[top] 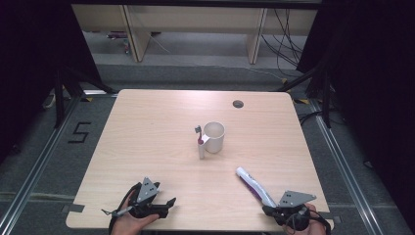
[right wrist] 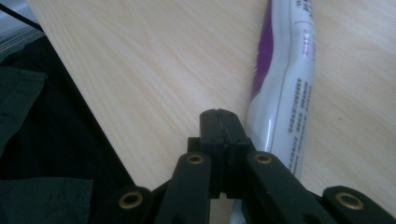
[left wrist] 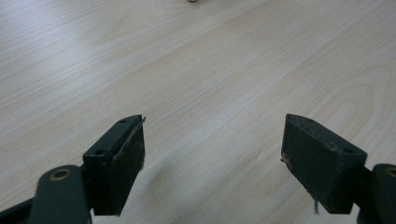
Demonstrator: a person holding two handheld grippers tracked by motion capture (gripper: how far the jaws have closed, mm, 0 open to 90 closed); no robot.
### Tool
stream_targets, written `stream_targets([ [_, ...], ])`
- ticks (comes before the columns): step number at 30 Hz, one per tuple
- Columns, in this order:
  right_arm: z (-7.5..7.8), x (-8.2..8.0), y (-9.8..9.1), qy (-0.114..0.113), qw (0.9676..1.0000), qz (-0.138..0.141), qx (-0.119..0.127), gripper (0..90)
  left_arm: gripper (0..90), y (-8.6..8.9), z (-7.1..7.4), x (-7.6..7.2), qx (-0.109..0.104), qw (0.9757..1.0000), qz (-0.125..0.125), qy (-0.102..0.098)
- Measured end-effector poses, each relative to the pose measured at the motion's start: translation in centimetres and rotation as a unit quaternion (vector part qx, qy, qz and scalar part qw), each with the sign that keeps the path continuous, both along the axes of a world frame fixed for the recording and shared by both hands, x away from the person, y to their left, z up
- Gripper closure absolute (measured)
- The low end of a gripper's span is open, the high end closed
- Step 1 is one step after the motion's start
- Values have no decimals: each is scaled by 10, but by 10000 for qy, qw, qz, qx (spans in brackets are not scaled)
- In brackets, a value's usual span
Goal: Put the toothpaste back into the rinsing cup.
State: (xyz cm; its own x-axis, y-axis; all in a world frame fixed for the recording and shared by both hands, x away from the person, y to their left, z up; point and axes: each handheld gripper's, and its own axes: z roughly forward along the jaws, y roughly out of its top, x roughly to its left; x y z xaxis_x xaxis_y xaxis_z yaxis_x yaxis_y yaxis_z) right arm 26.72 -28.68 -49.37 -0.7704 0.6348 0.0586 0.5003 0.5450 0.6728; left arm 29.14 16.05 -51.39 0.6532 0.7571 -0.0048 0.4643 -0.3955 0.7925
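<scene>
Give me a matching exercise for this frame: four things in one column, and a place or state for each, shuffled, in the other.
Things:
1. mug
2. toothpaste tube
3. left gripper
4. right gripper

Places or states:
A. jaws pressed together
B. lying flat near the table's front right edge
C. jaws wide apart over bare wood
D. upright at the table's middle, beside a toothbrush

Pairs: 1-D, 2-B, 3-C, 4-A

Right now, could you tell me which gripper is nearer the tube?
Right. The right gripper, shut, sits beside the tube; the left gripper, open, is across the table's near edge.
</scene>
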Motion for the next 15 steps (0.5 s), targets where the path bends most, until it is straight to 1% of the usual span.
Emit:
stream_targets([
  [1, 1, 0, -3, 81, 9999, -136, 36, 900, 211, 0, 0, 0, -21, 10000, -4, 9],
  [2, 1, 0, -3, 81, 9999, -136, 36, 900, 211, 0, 0, 0, -5, 10000, -27, 16],
  [3, 1, 3, -7, 22, 9999, -133, -9, 900, 211, 0, 0, 0, -2, 10000, -22, 17],
  [4, 1, 3, -7, 22, 9999, -133, -9, 900, 211, 0, 0, 0, -2, 10000, -22, 17],
  [5, 0, 4, -9, -65, 9998, -201, 30, 900, 211, 0, 0, 0, 15, 10000, -18, 19],
  [6, 0, 4, -9, -65, 9998, -201, 30, 900, 211, 0, 0, 0, 15, 10000, -18, 19],
  [7, 1, 4, -10, -11, 9998, -206, -22, 900, 211, 0, 0, 0, 22, 10000, -20, 22],
  [8, 2, 6, -11, -49, 9998, -201, -32, 900, 212, -1, 0, 0, 17, 10000, -12, 29],
  [9, 2, 10, -14, -133, 9997, -182, -107, 900, 212, -1, 0, 0, 15, 10000, -12, 31],
  [10, 2, 10, -14, -133, 9997, -182, -107, 900, 212, -1, 0, 0, 15, 10000, -12, 31],
  [11, 2, 13, -17, -109, 9994, -282, -151, 900, 212, -1, 0, 0, 17, 10000, -27, 36],
  [12, 2, 15, -18, -154, 9992, -335, -166, 900, 212, -1, -1, 0, 5, 10000, -11, 27],
  [13, 1, 15, -17, -91, 9988, -476, -92, 900, 211, -1, 0, 0, 14, 10000, -23, 20],
  [14, 1, 15, -17, -91, 9988, -476, -92, 900, 212, -1, 0, 0, 14, 10000, -23, 20],
  [15, 2, 22, -22, -100, 9987, -455, -199, 900, 212, 0, 0, 0, 6, 10000, -34, 26],
])
